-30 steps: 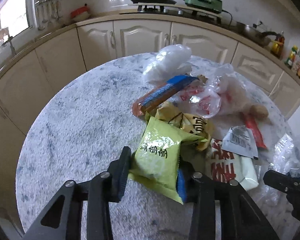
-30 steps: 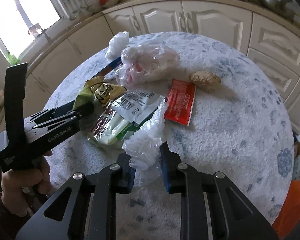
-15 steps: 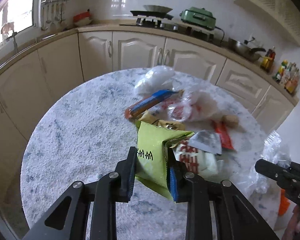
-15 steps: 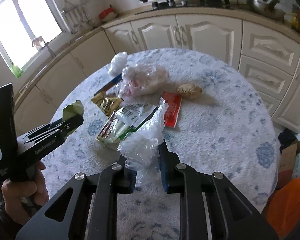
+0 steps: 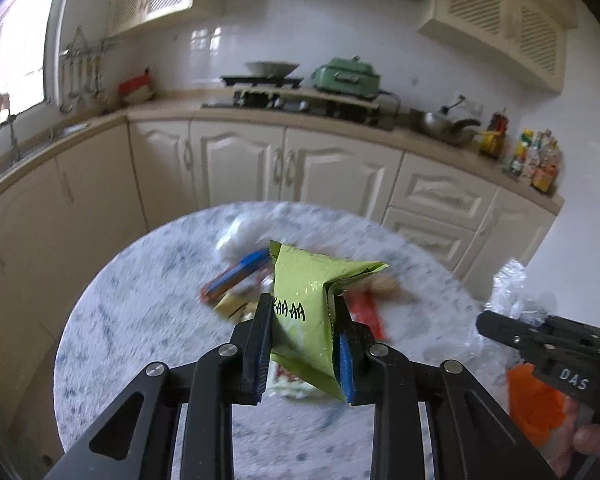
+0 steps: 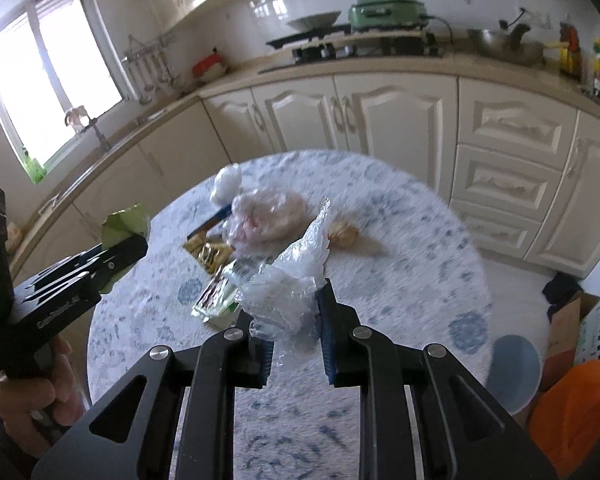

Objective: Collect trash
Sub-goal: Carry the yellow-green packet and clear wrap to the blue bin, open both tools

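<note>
My left gripper (image 5: 302, 304) is shut on a green snack packet (image 5: 308, 280), creased between the pads and lifted above the round marble table (image 5: 140, 320). In the right wrist view my right gripper (image 6: 286, 304) is shut on a crumpled clear plastic wrap (image 6: 296, 276), also held off the table. Each gripper shows in the other's view: the right gripper (image 5: 484, 322) at the right edge, the left gripper (image 6: 136, 246) at the left with the green packet (image 6: 124, 222). Several wrappers lie on the table, among them a clear bag (image 6: 264, 220), a gold wrapper (image 6: 208, 254) and a red sachet (image 5: 364, 312).
An orange bag (image 6: 576, 412), a grey-blue round container (image 6: 512, 372) and a cardboard box (image 6: 568, 320) stand on the floor to the right of the table. Cream cabinets (image 6: 380, 116) and a counter with a stove run behind it.
Both grippers have risen and drawn back from the table with their pieces. The left jaws have squeezed the green packet narrower, lifting it off the pile.
</note>
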The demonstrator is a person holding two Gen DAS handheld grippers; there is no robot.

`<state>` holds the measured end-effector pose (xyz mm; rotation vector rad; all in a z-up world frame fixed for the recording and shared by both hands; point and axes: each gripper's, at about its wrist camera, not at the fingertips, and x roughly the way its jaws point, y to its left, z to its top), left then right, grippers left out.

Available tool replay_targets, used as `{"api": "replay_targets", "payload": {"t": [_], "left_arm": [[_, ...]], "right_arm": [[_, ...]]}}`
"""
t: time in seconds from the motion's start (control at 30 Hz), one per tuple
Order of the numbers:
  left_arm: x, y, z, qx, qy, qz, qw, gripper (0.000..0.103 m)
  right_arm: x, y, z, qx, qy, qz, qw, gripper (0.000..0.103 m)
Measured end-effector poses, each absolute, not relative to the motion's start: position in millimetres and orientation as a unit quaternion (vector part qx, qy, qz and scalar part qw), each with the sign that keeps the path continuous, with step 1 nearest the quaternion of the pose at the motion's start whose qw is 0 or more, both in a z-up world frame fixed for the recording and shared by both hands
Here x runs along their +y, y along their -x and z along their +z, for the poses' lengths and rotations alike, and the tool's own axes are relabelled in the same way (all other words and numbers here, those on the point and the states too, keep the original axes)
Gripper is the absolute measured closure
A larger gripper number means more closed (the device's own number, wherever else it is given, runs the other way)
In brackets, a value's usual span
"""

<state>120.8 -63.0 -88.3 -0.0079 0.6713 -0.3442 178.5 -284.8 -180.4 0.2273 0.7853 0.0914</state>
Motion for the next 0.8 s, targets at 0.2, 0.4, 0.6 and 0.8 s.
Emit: {"api": "replay_targets", "payload": {"t": [0.2, 0.4, 0.6, 0.8], "left_arm": [[-88.1, -106.5, -66.7, 0.295, -0.002, -0.208, 0.932, 0.079], [-124.0, -100.4, -55.7, 0.273, -0.011, -0.257, 0.927, 0.079], [-177.3, -103.1, -50.3, 0.256, -0.019, -0.323, 0.911, 0.079], [-238.5, -119.9, -63.9, 0.269, -0.031, -0.391, 0.88, 0.079]], "right_arm": [[-307.0, -164.5, -157.7, 0.354, -0.107, 0.025, 0.929, 0.084], [-345.1, -147.2, -133.4, 0.324, -0.105, -0.015, 0.94, 0.084], [-402.8, -123.8, -113.4, 0.295, -0.118, -0.083, 0.944, 0.084], [-473.5, -97.7, -120.4, 0.294, -0.14, -0.17, 0.93, 0.084]]}}
